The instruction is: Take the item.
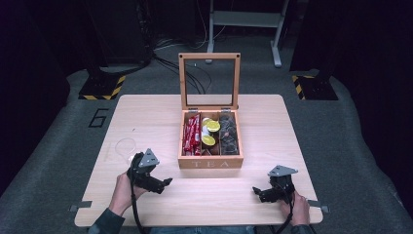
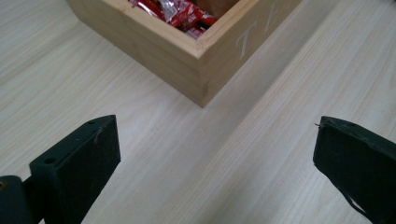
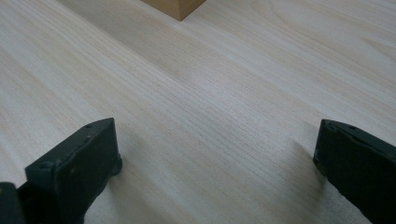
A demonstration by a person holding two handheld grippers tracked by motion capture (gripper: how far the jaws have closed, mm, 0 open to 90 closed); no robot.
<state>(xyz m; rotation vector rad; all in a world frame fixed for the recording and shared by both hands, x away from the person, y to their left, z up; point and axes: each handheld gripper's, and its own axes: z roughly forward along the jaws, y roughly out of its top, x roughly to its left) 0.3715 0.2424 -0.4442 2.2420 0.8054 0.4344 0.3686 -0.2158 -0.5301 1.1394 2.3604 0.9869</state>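
Sitting under everything, the pale wooden surface [image 1: 146, 112] is giving you plenty of bare room near its front edge, and that is where both of your hands are resting. Standing at its middle, the tea box [image 1: 210, 141] is facing you with its glass-paned lid [image 1: 209, 80] propped upright on the far hinges. That lid is looking like your biggest risk: if you are bumping it or jolting the box, it could be dropping shut on whatever is reaching inside.

Your left claw [image 1: 165, 183] is lying just off the box's near left corner [image 2: 201, 70], spread wide and gripping nothing; swinging it in carelessly, you could be clipping that corner and sliding the whole box. Your right claw [image 1: 257, 191] is sitting farther off, near the front right, likewise gaping with nothing between the jaws, so a long reach from there is inviting an overshoot into the front wall.

Inside, the red sachets [image 1: 192, 134] are filling the left compartment, the yellow-topped pods [image 1: 211, 131] the middle, and dark wrapped items [image 1: 229, 134] the right. These are packed tight, so you are risking pinching two at once or dragging neighbours out. A thin clear loop [image 1: 124, 146] is lying near your left hand and could be snagging the cable.
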